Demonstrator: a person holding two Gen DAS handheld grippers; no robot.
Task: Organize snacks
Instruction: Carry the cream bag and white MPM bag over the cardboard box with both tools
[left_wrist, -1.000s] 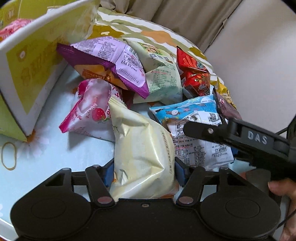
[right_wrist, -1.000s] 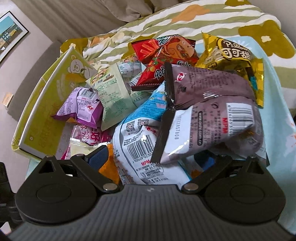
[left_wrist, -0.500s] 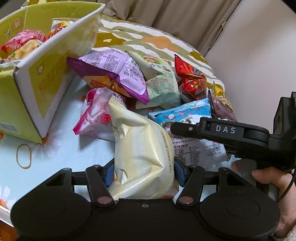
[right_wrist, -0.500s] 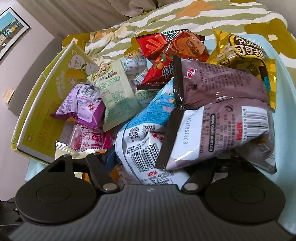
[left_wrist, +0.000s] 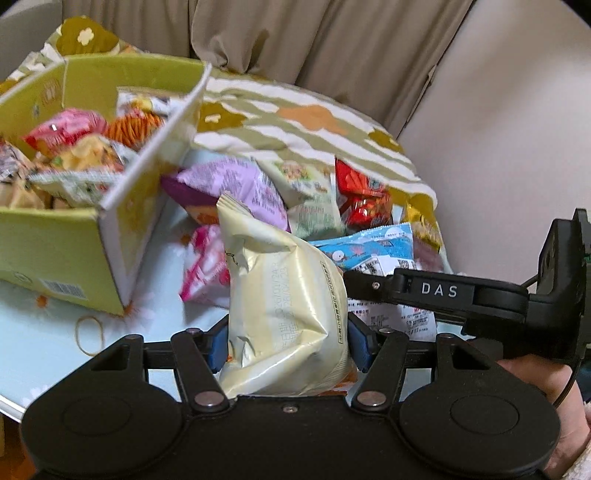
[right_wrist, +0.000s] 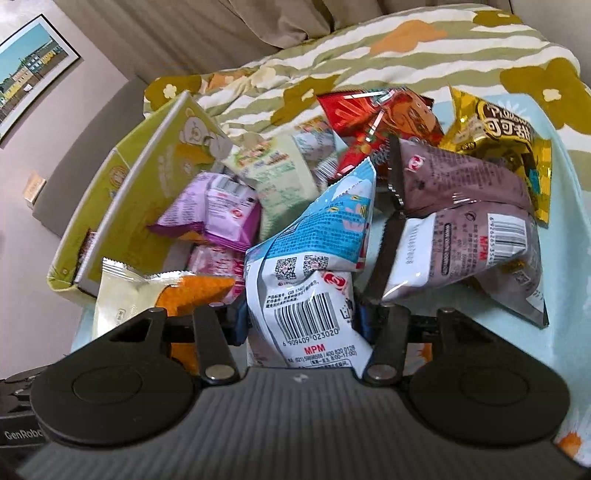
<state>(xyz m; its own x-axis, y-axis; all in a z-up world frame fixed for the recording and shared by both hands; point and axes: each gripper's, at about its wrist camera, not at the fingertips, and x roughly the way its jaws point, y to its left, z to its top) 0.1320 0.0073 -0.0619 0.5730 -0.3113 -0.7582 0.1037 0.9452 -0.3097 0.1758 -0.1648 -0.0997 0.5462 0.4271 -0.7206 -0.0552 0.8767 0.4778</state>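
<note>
My left gripper is shut on a cream snack bag and holds it lifted above the table, right of the green cardboard box. The box holds several snack packs. My right gripper is shut on a blue and white snack bag and lifts it from the pile. The right gripper also shows in the left wrist view, beside the cream bag. The cream bag shows in the right wrist view at the lower left.
A pile of snack bags lies on the light blue tablecloth: purple, pale green, red, gold and brown. A rubber band lies near the box. A striped flowered cloth lies behind.
My left gripper has risen and swung toward the box with the cream bag, so the box's inside now shows. My right gripper has shut on the blue and white bag and lifted it.
</note>
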